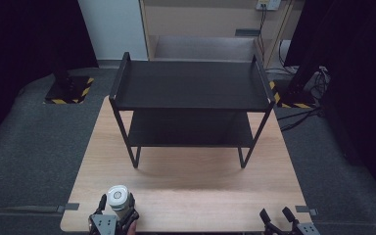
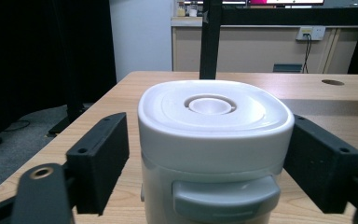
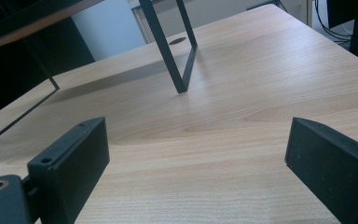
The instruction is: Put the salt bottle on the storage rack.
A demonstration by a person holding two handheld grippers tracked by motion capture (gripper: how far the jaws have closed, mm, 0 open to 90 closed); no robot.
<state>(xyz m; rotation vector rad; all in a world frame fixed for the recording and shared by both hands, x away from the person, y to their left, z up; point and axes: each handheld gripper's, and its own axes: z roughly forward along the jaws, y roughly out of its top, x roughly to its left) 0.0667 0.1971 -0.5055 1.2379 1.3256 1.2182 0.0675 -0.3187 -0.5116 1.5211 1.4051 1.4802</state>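
— Two grippers sit at the near edge of the light wooden desk (image 1: 186,191), correct?

— Yes. The left gripper (image 1: 116,208) is at the near left corner, and a white rounded plastic container with a grey front latch (image 2: 214,149) stands upright on the desk between its jaws.

— Are the jaws pinching it?

— In the left gripper view the right jaw looks to be against the container's side, while a narrow gap shows at the left jaw. I cannot tell whether they grip it firmly.

— And the other one?

— The right gripper (image 3: 198,154) is at the near right corner, well apart from the container. Its jaws are spread wide with only bare wood between them.

— What lies farther back?

— A black two-tier metal shelf rack (image 1: 191,85) stands on the desk's far half, both tiers bare. Beyond it are a beige cabinet (image 1: 200,24) and a wall socket (image 1: 268,4) with cables hanging down.
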